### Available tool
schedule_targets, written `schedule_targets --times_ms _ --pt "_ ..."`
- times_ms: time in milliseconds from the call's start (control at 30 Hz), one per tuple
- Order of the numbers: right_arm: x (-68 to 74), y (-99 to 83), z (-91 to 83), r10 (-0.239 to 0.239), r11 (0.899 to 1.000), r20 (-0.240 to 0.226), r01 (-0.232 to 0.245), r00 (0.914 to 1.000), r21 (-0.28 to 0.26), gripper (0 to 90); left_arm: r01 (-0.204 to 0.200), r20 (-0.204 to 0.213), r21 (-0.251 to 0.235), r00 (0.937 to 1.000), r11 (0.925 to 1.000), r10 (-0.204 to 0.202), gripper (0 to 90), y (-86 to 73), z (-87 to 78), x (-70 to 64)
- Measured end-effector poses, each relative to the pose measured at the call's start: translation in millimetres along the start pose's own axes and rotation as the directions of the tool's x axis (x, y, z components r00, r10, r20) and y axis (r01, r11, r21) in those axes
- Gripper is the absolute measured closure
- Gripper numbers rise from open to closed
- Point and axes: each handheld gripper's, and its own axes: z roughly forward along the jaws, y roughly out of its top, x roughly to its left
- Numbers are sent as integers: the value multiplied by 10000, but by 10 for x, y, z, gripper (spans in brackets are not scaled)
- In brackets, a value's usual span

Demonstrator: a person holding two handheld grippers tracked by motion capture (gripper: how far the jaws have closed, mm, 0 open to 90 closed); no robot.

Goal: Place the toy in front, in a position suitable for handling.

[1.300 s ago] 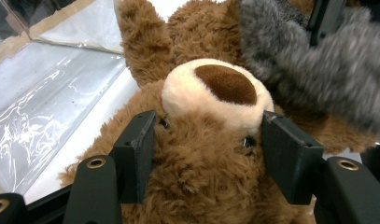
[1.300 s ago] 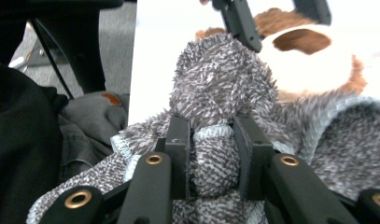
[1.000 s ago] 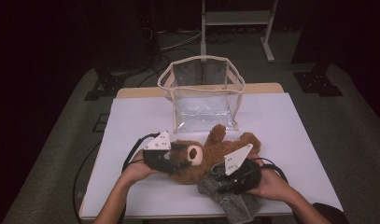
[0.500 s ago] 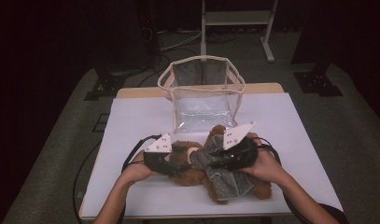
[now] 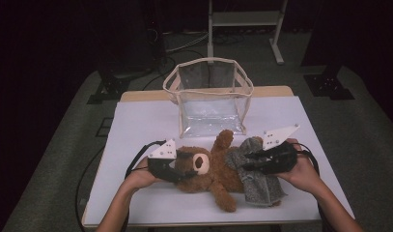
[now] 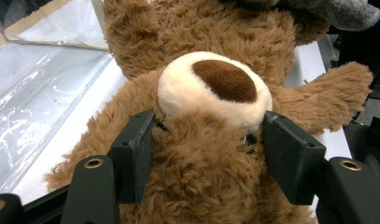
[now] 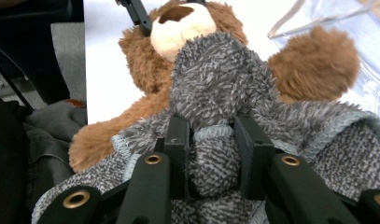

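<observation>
Just in front of the clear plastic bag (image 5: 211, 99), the teddy bear (image 5: 211, 169) lies lengthwise across the table, its head clamped between the left gripper (image 6: 206, 154) jaws, while the right gripper (image 7: 211, 149), nearer its body, pinches a fold of the grey towel (image 7: 215, 79) draped over it.

The white table (image 5: 136, 130) carried three things. A clear bag with cream trim (image 5: 211, 99) stood upright at its far middle. Just in front lay a brown teddy bear (image 5: 208, 169) on its back, a grey cloth (image 5: 259, 181) beside it, touching it.
</observation>
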Motion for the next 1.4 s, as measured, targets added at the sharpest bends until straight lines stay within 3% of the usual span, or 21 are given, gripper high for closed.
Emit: schedule_targets --times_ms 67,200,367,567,767,967,1067,1133,1233,1400 --pt "-15 -9 10 138 9998 -97 -139 9999 -115 685 23 6 -19 10000 10000 -23 376 -1 10 -2" --pt "-25 111 123 -120 9999 -263 117 9996 -108 684 -59 12 29 10000 10000 59 378 2 13 -8" --pt "-62 350 389 -456 9989 -788 458 9958 12 682 -299 78 196 9995 9994 298 375 10 15 -57" --pt "-107 501 686 -433 9984 -1175 473 9921 313 677 -645 77 456 9979 9969 642 372 3 -2 -96" --pt "-156 379 491 -210 9998 -916 206 9956 -47 676 -642 114 386 9979 9972 638 372 3 -5 -103" --pt "-271 128 201 572 9980 -368 -582 9977 -264 677 -353 252 218 9991 9991 347 344 45 -26 -88" --pt "-294 -12 148 874 9948 -537 -900 9947 -486 677 -249 426 -76 9988 9997 252 345 87 -64 -77" --pt "-289 -67 122 990 9927 -602 -1027 9933 -627 677 -323 404 55 9987 9995 321 357 98 -50 -86" --pt "-266 -56 108 941 9932 -563 -976 9940 -639 677 -325 417 168 9986 9993 317 374 82 -15 -93" --pt "-215 148 210 495 9975 -614 -525 9969 -474 677 -553 502 364 9973 9978 534 385 81 -9 -125"
